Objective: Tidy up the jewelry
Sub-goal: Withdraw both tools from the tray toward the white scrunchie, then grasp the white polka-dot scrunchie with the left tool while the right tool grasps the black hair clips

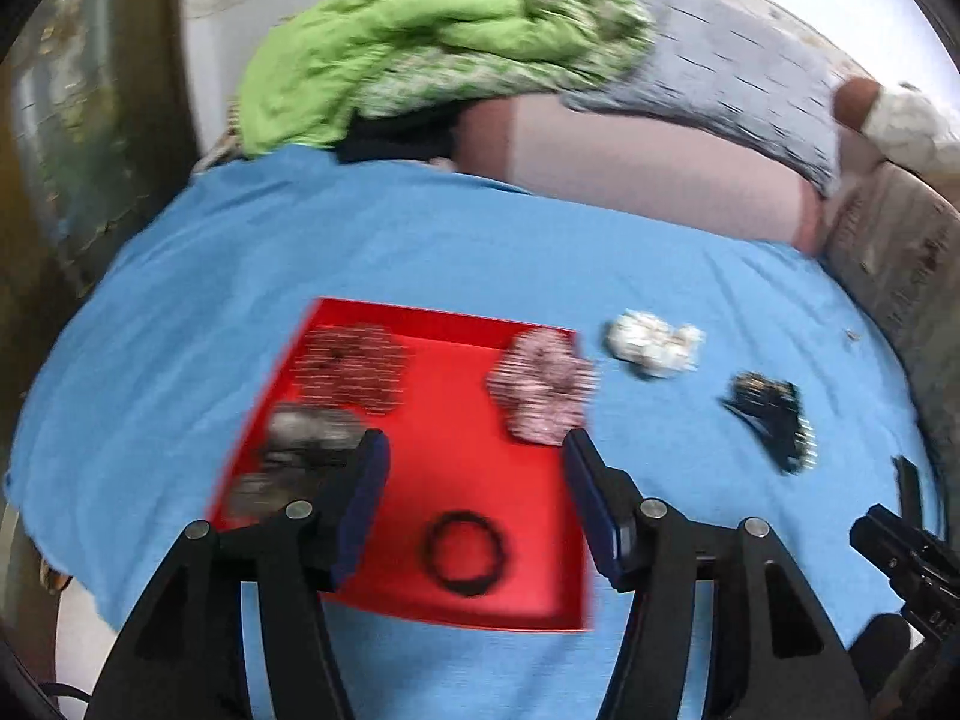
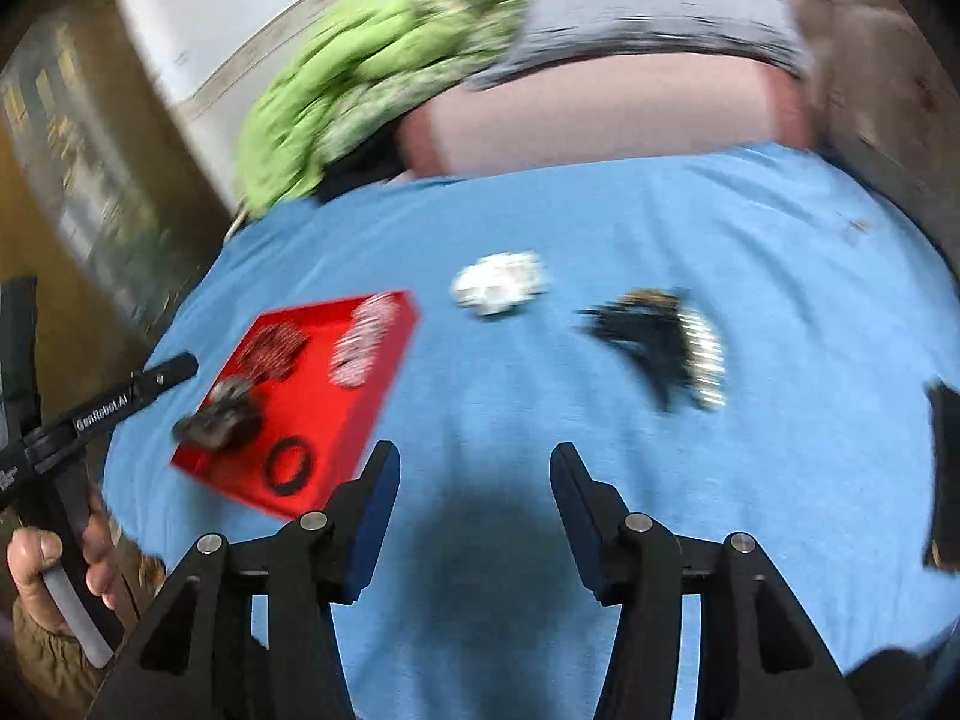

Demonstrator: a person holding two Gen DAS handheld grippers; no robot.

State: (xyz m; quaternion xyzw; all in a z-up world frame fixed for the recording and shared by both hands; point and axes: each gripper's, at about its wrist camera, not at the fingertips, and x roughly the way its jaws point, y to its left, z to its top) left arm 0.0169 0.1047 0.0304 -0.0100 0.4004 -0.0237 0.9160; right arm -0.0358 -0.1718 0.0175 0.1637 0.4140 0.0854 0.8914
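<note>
A red tray (image 1: 444,468) (image 2: 372,360) lies on a blue cloth. In it are a black hair ring (image 1: 465,552) (image 2: 289,465), two patterned scrunchies (image 1: 354,369) (image 1: 543,387) and a dark scrunchie (image 1: 306,438) (image 2: 219,411). A white scrunchie (image 1: 654,342) (image 2: 501,282) and a black hair clip (image 1: 771,420) (image 2: 660,342) lie on the cloth to the right of the tray. My left gripper (image 1: 474,450) is open and empty above the tray. My right gripper (image 2: 474,462) is open and empty above bare cloth, right of the tray.
The blue cloth (image 1: 180,330) (image 2: 780,276) covers a bed. A green blanket (image 1: 396,48) (image 2: 360,84), a pink pillow (image 1: 648,168) and a grey patterned cover (image 1: 750,66) lie behind it. A dark object (image 2: 945,468) sits at the right edge.
</note>
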